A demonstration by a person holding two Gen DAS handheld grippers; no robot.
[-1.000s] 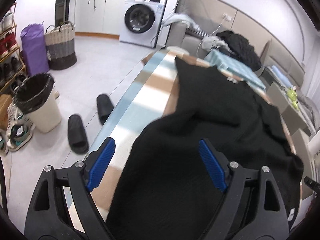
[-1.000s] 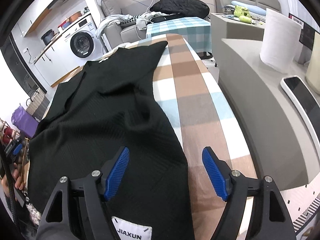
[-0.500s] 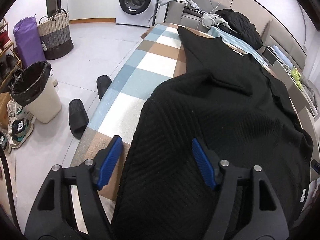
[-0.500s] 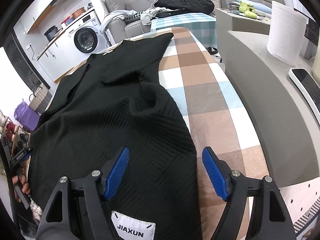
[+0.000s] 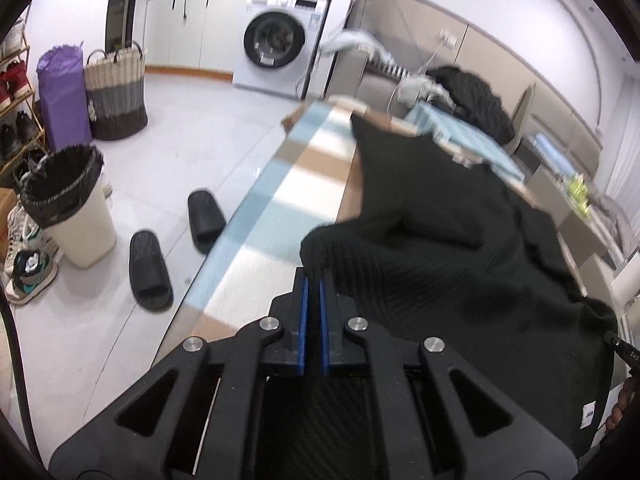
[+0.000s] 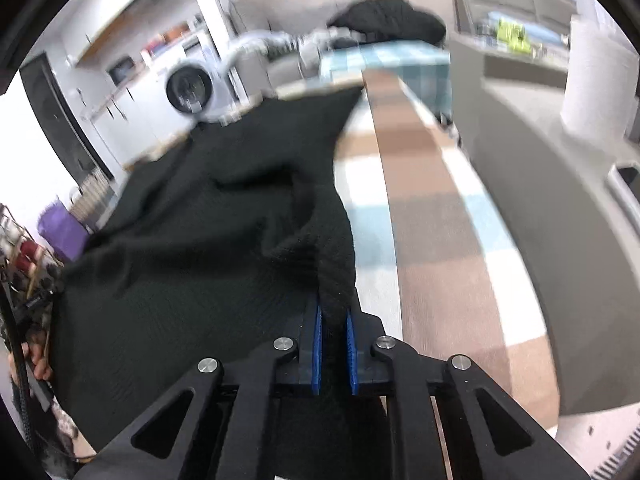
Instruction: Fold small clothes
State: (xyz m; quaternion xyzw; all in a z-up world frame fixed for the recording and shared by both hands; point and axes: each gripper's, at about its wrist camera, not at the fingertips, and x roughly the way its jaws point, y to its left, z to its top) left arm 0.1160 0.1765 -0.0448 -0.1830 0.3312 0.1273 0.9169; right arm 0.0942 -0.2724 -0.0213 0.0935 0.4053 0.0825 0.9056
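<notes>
Two grippers: both had just closed, each pinching a bunch of the same black ribbed knit garment.
Left wrist view, left gripper (image 5: 313, 280): its blue pads stood almost together, clamped on a raised fold at the near left edge of the black ribbed knit garment (image 5: 460, 280).
Left wrist view, garment: spread along the long table covered in a brown, blue and white checked cloth (image 5: 280, 200), its far corner pointing towards the table's far end.
Left wrist view, floor: two black slippers (image 5: 148, 268) lay beside the table; a cream bin with a black liner (image 5: 68, 208) stood left of them, well apart from a white front-loading washing machine (image 5: 276, 52) at the back.
Right wrist view, right gripper (image 6: 333, 312): narrow blue pads squeezed a thick pleat of the garment (image 6: 200, 248) at its near right edge.
Right wrist view, garment: it covered the left part of the checked cloth (image 6: 432, 240), the right strip bare.
Right wrist view, surroundings: a grey counter (image 6: 560, 220) ran along the table's right side; the picture was blurred.
</notes>
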